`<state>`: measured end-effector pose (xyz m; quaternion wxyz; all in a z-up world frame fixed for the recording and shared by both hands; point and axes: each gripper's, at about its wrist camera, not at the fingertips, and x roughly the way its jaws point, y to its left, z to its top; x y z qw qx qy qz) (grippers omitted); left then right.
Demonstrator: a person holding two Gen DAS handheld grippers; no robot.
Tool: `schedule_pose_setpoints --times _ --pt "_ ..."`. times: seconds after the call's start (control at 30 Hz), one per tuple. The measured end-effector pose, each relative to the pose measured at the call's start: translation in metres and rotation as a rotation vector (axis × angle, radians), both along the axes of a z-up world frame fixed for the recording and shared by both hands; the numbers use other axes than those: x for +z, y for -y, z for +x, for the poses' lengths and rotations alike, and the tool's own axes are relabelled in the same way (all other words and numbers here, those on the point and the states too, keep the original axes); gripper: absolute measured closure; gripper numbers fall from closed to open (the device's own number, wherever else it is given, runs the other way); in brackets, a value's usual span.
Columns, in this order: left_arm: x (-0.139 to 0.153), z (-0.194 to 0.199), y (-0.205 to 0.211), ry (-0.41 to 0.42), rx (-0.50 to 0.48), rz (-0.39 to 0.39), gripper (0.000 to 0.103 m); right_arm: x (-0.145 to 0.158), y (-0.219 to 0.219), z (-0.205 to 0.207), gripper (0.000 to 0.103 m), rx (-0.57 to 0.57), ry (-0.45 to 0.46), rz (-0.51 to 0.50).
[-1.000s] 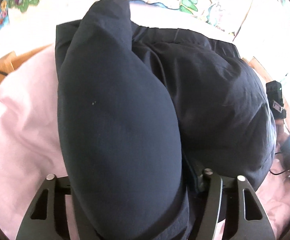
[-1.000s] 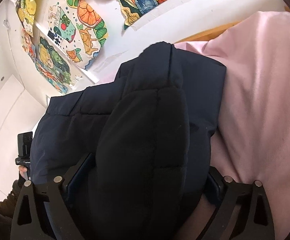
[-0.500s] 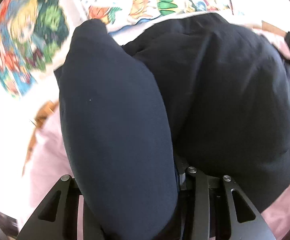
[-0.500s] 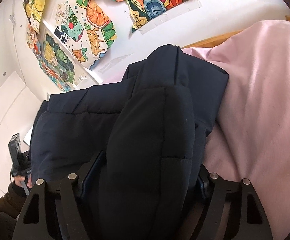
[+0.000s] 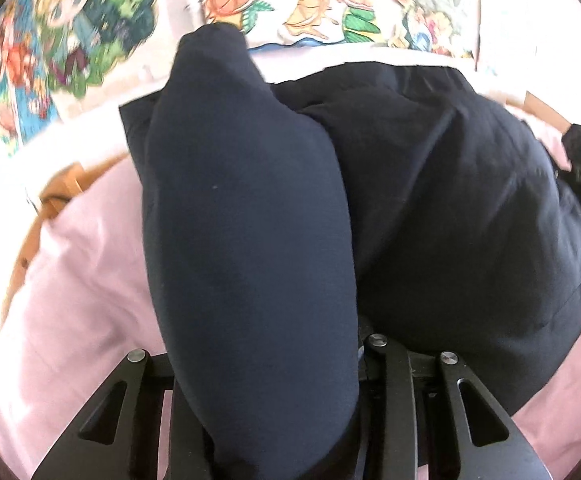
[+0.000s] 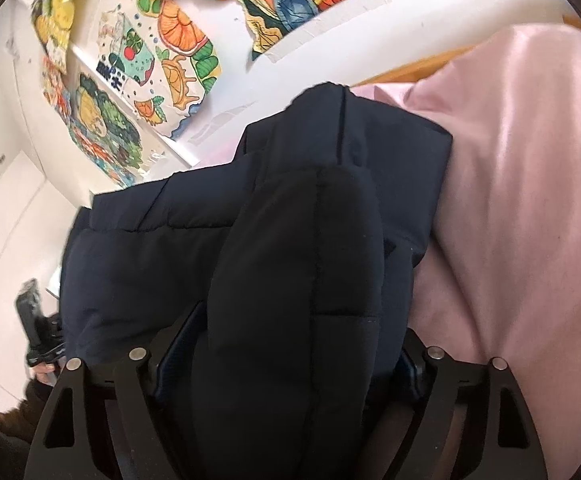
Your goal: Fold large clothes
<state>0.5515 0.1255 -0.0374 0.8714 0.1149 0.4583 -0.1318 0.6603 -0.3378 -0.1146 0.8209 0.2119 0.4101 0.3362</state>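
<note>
My L gripper [image 5: 268,412] was clamped on a thick fold of the navy puffer jacket [image 5: 430,208], which bulged up between the jaws. R gripper [image 6: 286,400] likewise pinched a quilted fold [image 6: 302,272], jaws part-closed round it. Jacket body lay on the pink sheet [image 6: 522,208], wall posters [image 6: 178,52] behind.

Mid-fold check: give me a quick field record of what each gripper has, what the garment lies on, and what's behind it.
garment: dark navy padded jacket, bunched and partly lifted
left gripper: shut on a fold of the jacket
right gripper: shut on a quilted fold of the jacket
surface: pink sheet under and beside the jacket
background: white wall with colourful cartoon posters
other gripper seen: right one at the far right edge of the left wrist view
</note>
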Motion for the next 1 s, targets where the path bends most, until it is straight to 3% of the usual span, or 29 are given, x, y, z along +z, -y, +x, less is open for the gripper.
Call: schedule_pose_setpoints --times 0.1,0.17,0.3,0.43,0.67,0.87,1.0 --pt "0.002 -0.002 0.000 0.011 -0.005 0.027 0.074 0.003 -0.003 -0.001 0.022 0.003 0.010 -0.024" --pt "0.006 -0.003 0.009 0.018 -0.001 0.038 0.075 0.007 -0.004 -0.004 0.029 0.003 0.027 -0.035" --pt "0.007 -0.021 0.029 0.013 0.016 0.008 0.079 0.018 -0.003 -0.013 0.051 -0.009 0.052 -0.035" --pt "0.017 -0.032 0.019 0.027 0.017 -0.004 0.081 0.036 -0.004 -0.030 0.065 -0.018 0.092 -0.048" --pt "0.027 -0.048 0.021 0.042 0.014 -0.018 0.083 0.056 0.001 -0.044 0.072 -0.023 0.107 -0.022" --pt "0.045 -0.051 0.012 -0.031 0.024 -0.086 0.084 0.078 -0.003 -0.060 0.074 -0.043 0.084 -0.064" --pt "0.059 -0.071 0.007 -0.079 0.012 -0.087 0.084 0.097 -0.004 -0.082 0.074 -0.042 0.051 -0.076"
